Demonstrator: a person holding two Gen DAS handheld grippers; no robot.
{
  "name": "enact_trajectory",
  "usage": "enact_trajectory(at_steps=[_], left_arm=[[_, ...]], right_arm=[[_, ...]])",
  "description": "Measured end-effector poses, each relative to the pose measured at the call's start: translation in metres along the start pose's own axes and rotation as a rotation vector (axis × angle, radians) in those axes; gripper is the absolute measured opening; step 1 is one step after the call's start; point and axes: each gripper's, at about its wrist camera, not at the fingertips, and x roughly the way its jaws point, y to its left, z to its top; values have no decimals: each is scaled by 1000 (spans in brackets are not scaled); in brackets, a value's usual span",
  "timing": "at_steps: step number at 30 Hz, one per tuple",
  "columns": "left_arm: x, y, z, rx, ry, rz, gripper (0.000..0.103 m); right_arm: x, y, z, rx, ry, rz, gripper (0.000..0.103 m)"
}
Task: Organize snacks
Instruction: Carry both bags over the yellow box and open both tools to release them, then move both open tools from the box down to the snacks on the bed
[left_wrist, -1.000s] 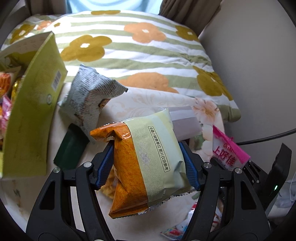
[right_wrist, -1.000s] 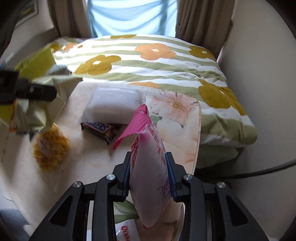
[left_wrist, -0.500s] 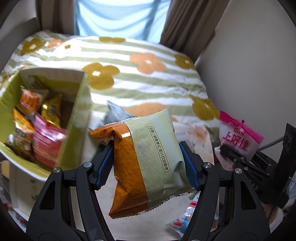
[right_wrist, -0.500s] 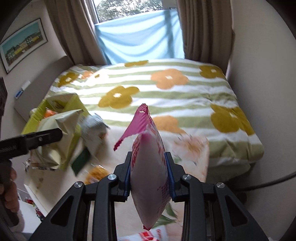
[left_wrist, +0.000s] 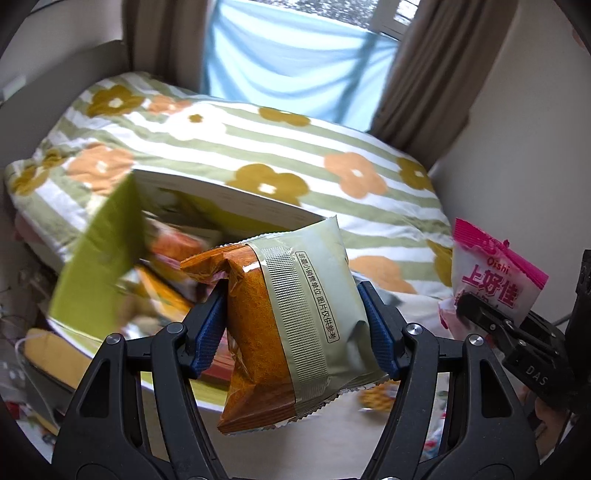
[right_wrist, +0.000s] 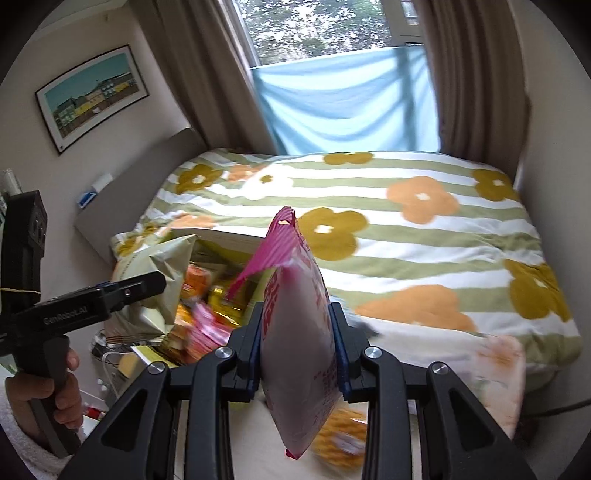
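My left gripper (left_wrist: 293, 325) is shut on an orange and pale-green snack bag (left_wrist: 291, 317), held in the air over the near side of a yellow-green cardboard box (left_wrist: 96, 266) with several snack packs inside. My right gripper (right_wrist: 299, 350) is shut on a pink and white Oishi snack bag (right_wrist: 299, 354), held upright. That bag also shows at the right of the left wrist view (left_wrist: 495, 273). The left gripper with its bag shows at the left of the right wrist view (right_wrist: 122, 291). The box (right_wrist: 221, 243) lies ahead-left of the right gripper.
A bed with a striped floral duvet (right_wrist: 388, 229) fills the background, with curtains and a window behind. A yellow snack pack (right_wrist: 340, 439) lies on the pale table below the right gripper. A floral cloth (right_wrist: 495, 369) hangs at the table's right edge.
Both grippers have lifted and swung left with their bags. The box has come from the far left to lie ahead of and under the left gripper.
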Motion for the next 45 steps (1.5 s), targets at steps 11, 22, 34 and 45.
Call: enact_trajectory(at_steps=[11,22,34,45], left_arm=[[26,138,18,-7,63,74,65],[55,163,-1,85,93,40,103],[54,158,-12,89,122,27,103],[51,150,-22,133,127,57,102]], right_arm=[[90,91,16,40,47,51,30],[137,113,7,76,163,-9,29],[159,100,-1,87,220,-64,30],[160,102,2,46,203,-91,97]])
